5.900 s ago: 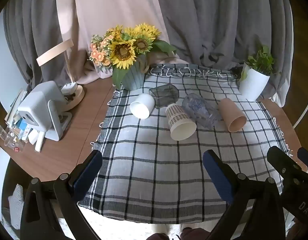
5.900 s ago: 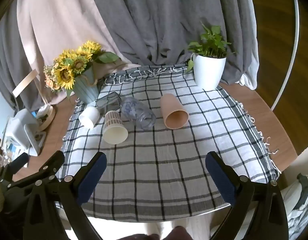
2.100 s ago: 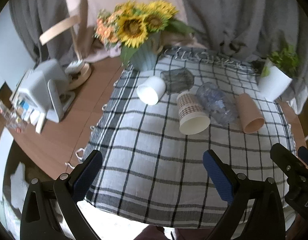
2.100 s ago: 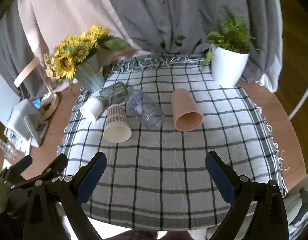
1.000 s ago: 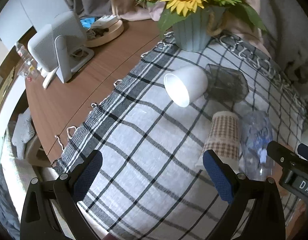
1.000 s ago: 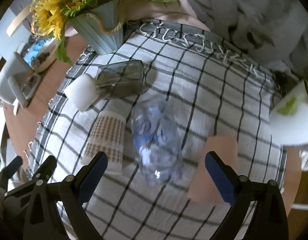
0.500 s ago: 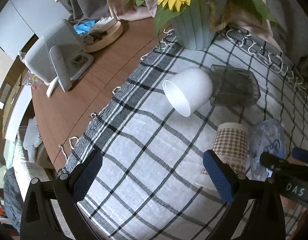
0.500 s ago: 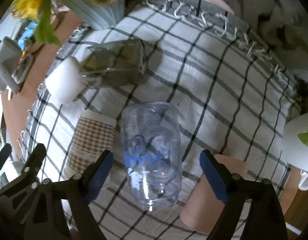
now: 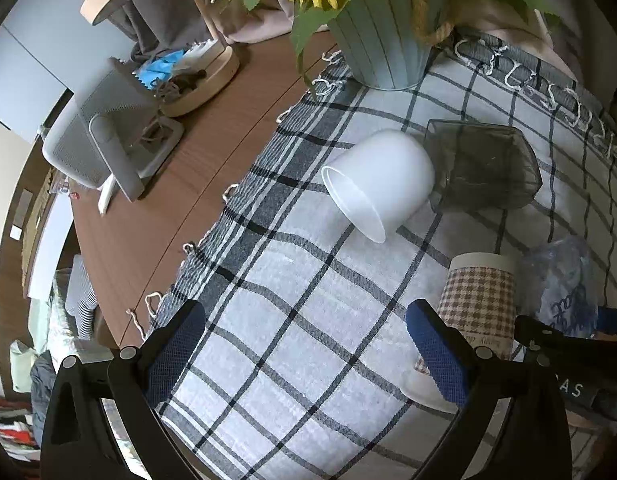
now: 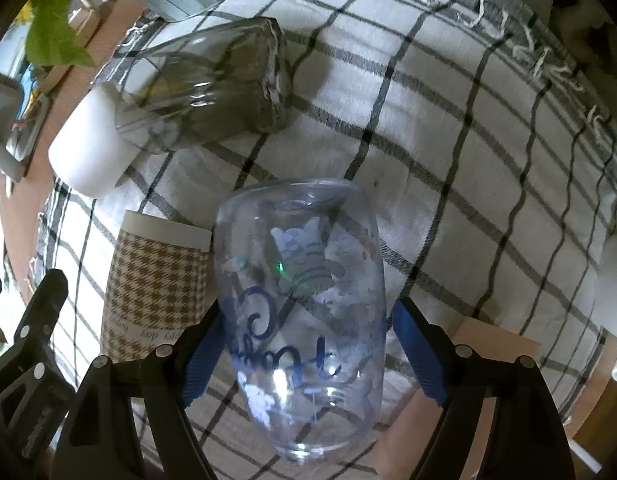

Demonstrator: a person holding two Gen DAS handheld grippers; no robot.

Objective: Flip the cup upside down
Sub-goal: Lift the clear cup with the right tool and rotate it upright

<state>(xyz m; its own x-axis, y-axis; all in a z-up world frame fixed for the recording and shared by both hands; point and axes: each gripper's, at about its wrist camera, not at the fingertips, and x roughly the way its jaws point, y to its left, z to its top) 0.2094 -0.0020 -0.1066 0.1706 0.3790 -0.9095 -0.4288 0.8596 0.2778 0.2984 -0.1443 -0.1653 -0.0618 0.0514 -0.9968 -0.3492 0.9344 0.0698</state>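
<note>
A clear plastic cup (image 10: 304, 292) with blue lettering lies on its side on the checked cloth (image 10: 448, 152). My right gripper (image 10: 308, 356) straddles it, blue pads close to both sides near its mouth; I cannot tell if they touch. The cup also shows in the left wrist view (image 9: 564, 284). A houndstooth paper cup (image 10: 156, 280) lies beside it on the left. A white cup (image 9: 378, 184) and a dark smoked glass (image 9: 484, 164) lie on their sides further back. My left gripper (image 9: 304, 348) is open and empty above the cloth.
A blue vase (image 9: 384, 40) of sunflowers stands at the cloth's far edge. A tan cup (image 10: 492, 344) lies right of the clear cup. A white plant pot (image 10: 612, 280) stands at the right. A white device (image 9: 104, 148) and a wooden tray (image 9: 192, 76) sit on the brown table.
Both grippers have moved forward and down toward the cups. My right gripper's jaws have narrowed and now sit around the clear cup, which fills the view.
</note>
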